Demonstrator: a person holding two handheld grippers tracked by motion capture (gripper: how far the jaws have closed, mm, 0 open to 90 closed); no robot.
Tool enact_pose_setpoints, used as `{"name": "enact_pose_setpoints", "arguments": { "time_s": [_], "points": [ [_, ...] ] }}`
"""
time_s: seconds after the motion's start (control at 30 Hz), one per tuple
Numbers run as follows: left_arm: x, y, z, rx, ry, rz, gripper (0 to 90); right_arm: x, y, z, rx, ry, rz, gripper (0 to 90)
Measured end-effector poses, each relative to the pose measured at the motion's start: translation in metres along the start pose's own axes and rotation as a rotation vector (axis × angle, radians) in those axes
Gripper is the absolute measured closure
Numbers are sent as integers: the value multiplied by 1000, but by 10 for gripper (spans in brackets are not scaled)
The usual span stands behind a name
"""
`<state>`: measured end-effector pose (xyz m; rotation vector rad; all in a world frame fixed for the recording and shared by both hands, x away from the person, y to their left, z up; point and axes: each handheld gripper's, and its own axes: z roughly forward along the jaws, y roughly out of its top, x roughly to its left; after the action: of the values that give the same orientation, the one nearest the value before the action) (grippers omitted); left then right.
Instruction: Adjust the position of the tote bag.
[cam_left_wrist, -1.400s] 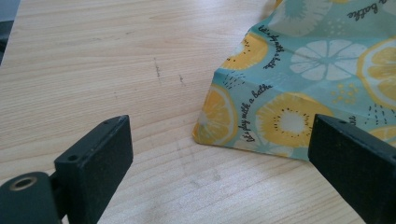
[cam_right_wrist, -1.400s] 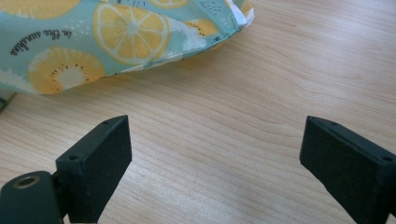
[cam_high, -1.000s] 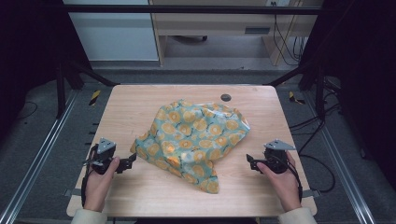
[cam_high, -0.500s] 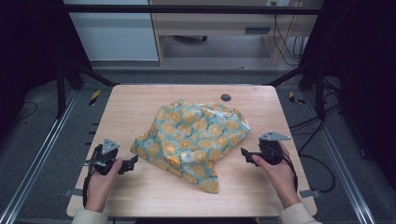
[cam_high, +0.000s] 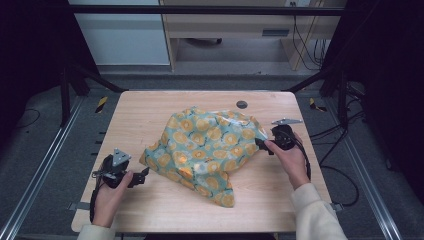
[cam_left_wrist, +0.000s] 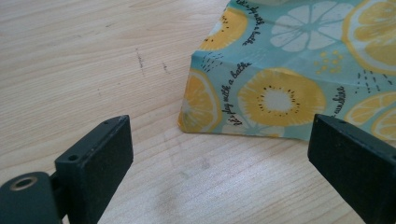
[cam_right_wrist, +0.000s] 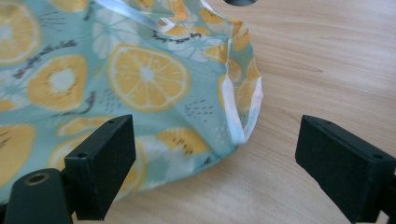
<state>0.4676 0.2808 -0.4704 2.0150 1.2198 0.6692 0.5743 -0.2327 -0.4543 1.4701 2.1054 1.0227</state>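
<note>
A crumpled teal cloth printed with orange and lemon slices (cam_high: 210, 147) lies in the middle of the wooden table (cam_high: 150, 110). My left gripper (cam_high: 142, 176) stands open just off the cloth's near left corner (cam_left_wrist: 224, 107), which lies flat on the wood between and beyond its jaws. My right gripper (cam_high: 263, 145) is open at the cloth's right edge; its folded hem (cam_right_wrist: 243, 112) sits between the jaws, and the left jaw hovers over the fabric (cam_right_wrist: 140, 79).
A small dark round hole or grommet (cam_high: 242, 104) sits in the table near the far edge. Black frame rails (cam_high: 45, 165) run along both sides of the table. Cables (cam_high: 345, 175) lie on the floor at right.
My right gripper has moved forward and left, up to the cloth's right edge. My left gripper has drifted slightly toward the cloth's near left corner. The cloth has not moved.
</note>
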Motion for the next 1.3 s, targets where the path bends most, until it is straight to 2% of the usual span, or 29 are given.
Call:
{"name": "enact_pose_setpoints", "arguments": {
  "time_s": [0.07, 0.1, 0.2, 0.23, 0.33, 0.5, 0.53, 0.67, 0.8, 0.97, 1.0, 1.07, 1.17, 1.3],
  "points": [
    [0, 0, 0, 2, -2, 5, 67, -1, 1, 3, 4, 7, 10, 119],
    [-1, 0, 0, 0, -2, 7, 67, -3, 3, 10, 5, 23, 39, 116],
    [-2, 0, 1, 0, -3, 11, 67, -3, 4, 13, 11, 12, 35, 117],
    [-2, 0, 0, 0, -3, 13, 67, -2, 4, 18, 16, 26, 43, 114],
    [-3, 1, 0, 2, -1, 20, 67, 0, 3, 23, 24, 22, 42, 108],
    [-4, 1, 1, 0, -1, 24, 67, 0, -2, 27, 41, 22, 64, 107],
    [-4, 1, 1, 1, 1, 25, 67, -2, -4, 29, 45, 44, 89, 108],
    [-5, 1, 0, 5, 1, 33, 67, -1, -6, 30, 51, 61, 96, 152],
    [-5, 2, 1, 4, 3, 35, 67, 6, -5, 29, 41, 81, 64, 285],
    [-6, 2, 1, 7, 0, 40, 67, 16, -3, 27, 26, 75, -17, 559],
    [-6, 2, 1, 7, 1, 42, 67, 19, -3, 26, 32, 69, -37, 646],
    [-6, 2, 0, 6, 1, 43, 67, 22, -3, 26, 41, 74, -59, 714],
    [-6, 2, 0, 8, -1, 42, 67, 24, -3, 25, 39, 57, -102, 819],
    [-6, 2, 1, 8, -1, 44, 67, 24, -2, 25, 45, 55, -115, 878]
  ]
}}
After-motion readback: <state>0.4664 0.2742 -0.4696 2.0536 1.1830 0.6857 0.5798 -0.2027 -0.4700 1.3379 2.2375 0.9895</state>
